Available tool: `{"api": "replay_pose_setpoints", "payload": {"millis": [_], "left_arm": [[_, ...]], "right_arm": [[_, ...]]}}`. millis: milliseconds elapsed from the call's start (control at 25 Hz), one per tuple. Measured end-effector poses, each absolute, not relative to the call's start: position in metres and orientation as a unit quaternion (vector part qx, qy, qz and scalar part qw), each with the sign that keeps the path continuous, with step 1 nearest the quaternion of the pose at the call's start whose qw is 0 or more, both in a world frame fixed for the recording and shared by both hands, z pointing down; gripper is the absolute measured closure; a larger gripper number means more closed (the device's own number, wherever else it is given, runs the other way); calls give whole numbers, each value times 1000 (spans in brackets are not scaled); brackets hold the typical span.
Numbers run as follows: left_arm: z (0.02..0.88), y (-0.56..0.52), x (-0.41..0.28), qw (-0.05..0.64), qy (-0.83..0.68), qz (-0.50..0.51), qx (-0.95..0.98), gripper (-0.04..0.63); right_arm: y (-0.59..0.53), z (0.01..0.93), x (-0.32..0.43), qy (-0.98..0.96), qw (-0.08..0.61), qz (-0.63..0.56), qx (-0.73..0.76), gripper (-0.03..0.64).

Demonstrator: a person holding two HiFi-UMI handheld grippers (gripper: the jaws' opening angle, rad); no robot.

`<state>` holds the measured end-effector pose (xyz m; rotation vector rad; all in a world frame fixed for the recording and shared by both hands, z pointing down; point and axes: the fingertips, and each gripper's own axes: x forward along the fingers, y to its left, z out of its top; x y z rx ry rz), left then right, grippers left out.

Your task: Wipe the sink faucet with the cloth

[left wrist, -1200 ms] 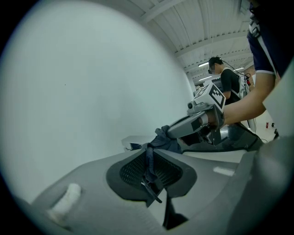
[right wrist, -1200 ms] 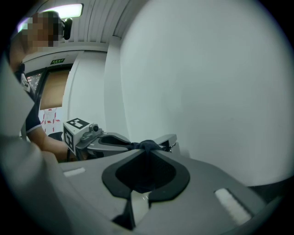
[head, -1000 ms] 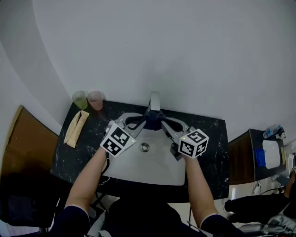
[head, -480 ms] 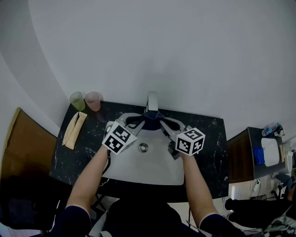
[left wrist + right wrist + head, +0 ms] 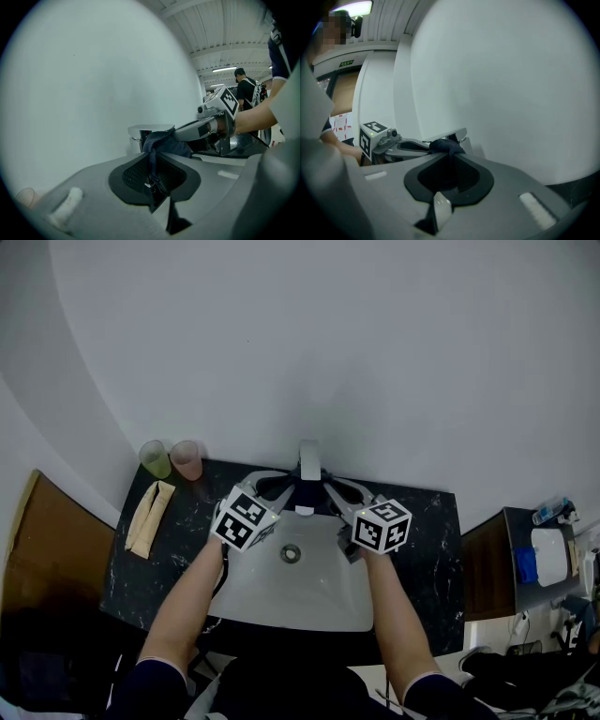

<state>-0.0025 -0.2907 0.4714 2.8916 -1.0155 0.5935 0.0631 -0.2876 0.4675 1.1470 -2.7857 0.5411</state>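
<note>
The chrome faucet [image 5: 308, 462] stands at the back of the white sink [image 5: 300, 592]. A dark blue cloth [image 5: 307, 490] is draped across its spout, and the spout's tip shows just in front of it. My left gripper [image 5: 285, 487] is shut on the cloth's left end and my right gripper [image 5: 329, 487] on its right end. In the left gripper view the cloth [image 5: 161, 143] runs from my jaws to the faucet [image 5: 140, 132] and the right gripper [image 5: 206, 129]. The right gripper view shows the cloth [image 5: 446, 146] bunched against the faucet [image 5: 458, 135].
A green cup [image 5: 155, 457] and a pink cup [image 5: 187, 458] stand at the back left of the black counter [image 5: 427, 549], with a beige folded cloth [image 5: 149, 517] nearer me. The drain [image 5: 292, 553] lies below the spout. A white wall rises close behind the faucet.
Both grippers have slid the cloth back along the spout toward the wall, and the spout's tip now shows in front of it. Both grips are unchanged.
</note>
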Motion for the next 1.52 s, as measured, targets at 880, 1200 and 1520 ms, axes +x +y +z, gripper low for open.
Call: {"api": "replay_pose_setpoints", "payload": {"millis": [880, 1200, 1520], "left_arm": [[464, -216, 3, 0, -309, 185, 933, 551], [467, -180, 17, -28, -282, 212, 935, 495], [481, -166, 11, 6, -294, 213, 932, 488]], "right_arm": [[-224, 469, 72, -908, 36, 190, 372, 584], [-192, 450, 97, -899, -2, 172, 403, 586], [-188, 431, 110, -901, -39, 152, 405, 586]]}}
